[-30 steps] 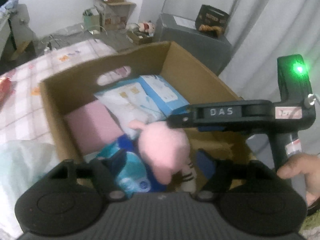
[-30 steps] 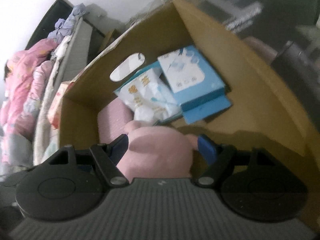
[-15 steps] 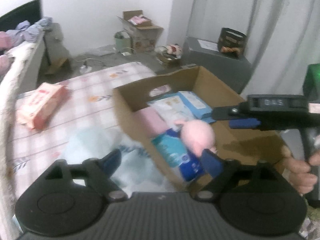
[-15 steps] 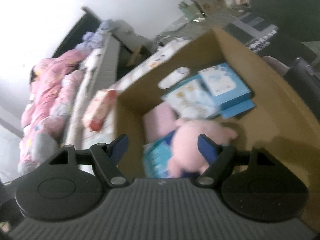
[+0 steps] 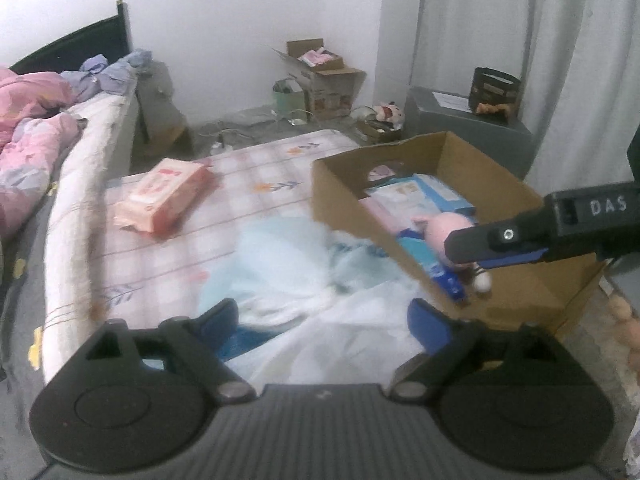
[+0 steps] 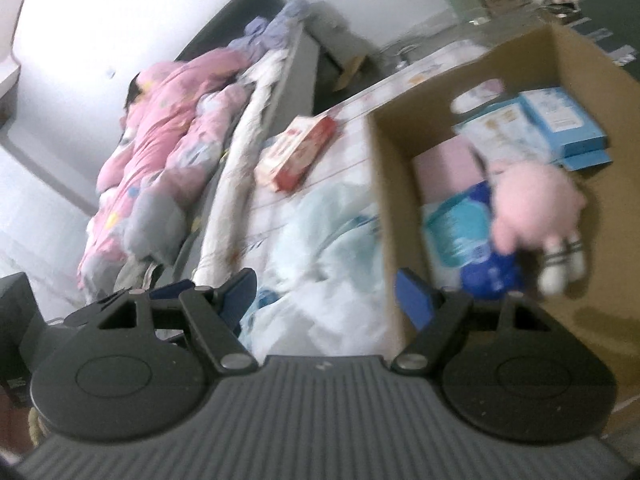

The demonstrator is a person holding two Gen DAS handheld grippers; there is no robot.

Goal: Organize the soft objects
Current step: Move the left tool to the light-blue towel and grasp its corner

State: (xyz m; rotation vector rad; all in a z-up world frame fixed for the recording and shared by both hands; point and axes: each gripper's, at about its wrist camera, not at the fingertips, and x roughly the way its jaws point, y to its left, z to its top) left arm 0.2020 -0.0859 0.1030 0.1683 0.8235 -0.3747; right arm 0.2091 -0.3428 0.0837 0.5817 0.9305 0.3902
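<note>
A cardboard box [image 5: 340, 196] [image 6: 384, 168] stands on the bed. In it lie a pink plush pig [image 5: 444, 226] [image 6: 528, 204], a blue wipes pack [image 6: 460, 236], a pink pack [image 6: 444, 168] and blue-white packs [image 6: 556, 120]. My left gripper [image 5: 324, 320] is open and empty above a pale blue-white plastic bag [image 5: 296, 280] [image 6: 320, 264] left of the box. My right gripper [image 6: 326, 292] is open and empty, over the box's near left wall; its side shows in the left wrist view [image 5: 520, 236].
A pink-red tissue pack [image 5: 160, 196] [image 6: 296, 152] lies on the checked mattress [image 5: 240, 208]. A pink duvet [image 6: 160, 152] is piled at the left. Open boxes [image 5: 320, 72] and a grey cabinet [image 5: 460, 124] stand on the floor behind.
Both grippers have pulled back and up from the box. The right gripper let go of the plush pig, which now lies in the box. More of the bed is in view.
</note>
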